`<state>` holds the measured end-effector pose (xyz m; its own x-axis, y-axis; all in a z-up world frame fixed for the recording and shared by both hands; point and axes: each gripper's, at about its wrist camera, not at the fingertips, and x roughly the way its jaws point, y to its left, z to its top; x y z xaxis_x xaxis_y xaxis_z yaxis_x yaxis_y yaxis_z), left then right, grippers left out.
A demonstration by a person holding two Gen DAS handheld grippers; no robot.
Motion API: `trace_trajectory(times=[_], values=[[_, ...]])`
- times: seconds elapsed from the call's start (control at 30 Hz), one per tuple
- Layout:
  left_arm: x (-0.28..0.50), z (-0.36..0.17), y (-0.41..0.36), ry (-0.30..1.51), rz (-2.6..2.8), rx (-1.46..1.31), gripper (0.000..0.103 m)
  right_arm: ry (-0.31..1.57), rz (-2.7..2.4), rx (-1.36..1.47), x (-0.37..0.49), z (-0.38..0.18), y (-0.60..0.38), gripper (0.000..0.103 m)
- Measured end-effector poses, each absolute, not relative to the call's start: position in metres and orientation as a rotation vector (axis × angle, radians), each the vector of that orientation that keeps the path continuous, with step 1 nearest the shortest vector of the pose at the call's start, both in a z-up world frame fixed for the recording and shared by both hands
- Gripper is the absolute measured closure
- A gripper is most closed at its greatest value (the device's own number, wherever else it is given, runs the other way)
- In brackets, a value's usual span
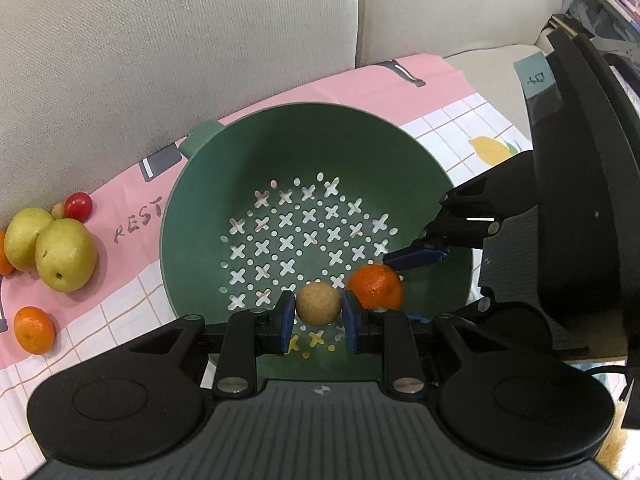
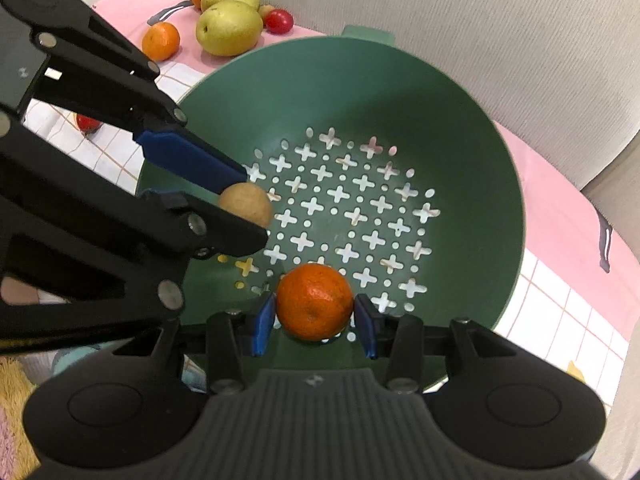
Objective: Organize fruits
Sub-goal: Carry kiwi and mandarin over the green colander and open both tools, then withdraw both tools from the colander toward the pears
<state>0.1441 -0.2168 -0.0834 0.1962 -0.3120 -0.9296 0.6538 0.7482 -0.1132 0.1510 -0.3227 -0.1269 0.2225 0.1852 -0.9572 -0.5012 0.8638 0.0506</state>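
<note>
Fruits sit partly in my grippers and partly on the cloth. From the left wrist camera, my left gripper (image 1: 318,312) points steeply down into the green colander (image 1: 432,184), its blue pads pressed on either side of a small tan round fruit (image 1: 318,304), which hangs just above the perforated floor at 6 o'clock of the bowl. At 3 o'clock my right gripper (image 1: 396,280) comes in, one blue finger touching the top of a mandarin (image 1: 374,287); its other finger is mostly hidden behind the fruit. At 9 o'clock, on the pink cloth (image 1: 280,92), lie two yellow-green pears (image 1: 66,254), a cherry tomato (image 1: 78,206) and a loose mandarin (image 1: 34,330); another orange fruit is cut off at the frame edge. I read "REST" (image 1: 138,220) handwritten on the cloth. A label (image 1: 536,78) on the right rig carries a character I cannot make out.

From the right wrist camera, my right gripper (image 2: 314,314) also aims steeply down, its pads closed against both sides of the mandarin (image 2: 314,300), low over the colander (image 2: 480,152) floor at 6 o'clock. My left gripper (image 2: 256,210) enters from 9 o'clock, clamped on the tan fruit (image 2: 246,204). At 11 o'clock lie the pears (image 2: 228,26), tomato (image 2: 279,21) and loose mandarin (image 2: 161,40). A red fruit (image 2: 86,123) is half hidden behind the left gripper's linkage.
</note>
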Motion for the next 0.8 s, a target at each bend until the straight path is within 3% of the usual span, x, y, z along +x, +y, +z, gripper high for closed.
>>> trace_trajectory(times=[0.47, 0.57, 0.63, 0.8], values=[[0.142, -0.094, -0.217, 1.227, -0.660, 0.393, 0.075, 1.281, 0.484, -0.283, 0.152, -0.130, -0.321, 0.063], [0.142, -0.093, -0.216, 1.223, -0.664, 0.390, 0.075, 1.279, 0.474, -0.294, 0.151, -0.129, -0.321, 0.060], [0.142, -0.091, -0.214, 1.215, -0.662, 0.387, 0.071, 1.271, 0.461, -0.306, 0.151, -0.127, -0.320, 0.051], [0.140, -0.084, -0.210, 1.192, -0.644, 0.383, 0.063, 1.252, 0.446, -0.321, 0.149, -0.120, -0.321, 0.049]])
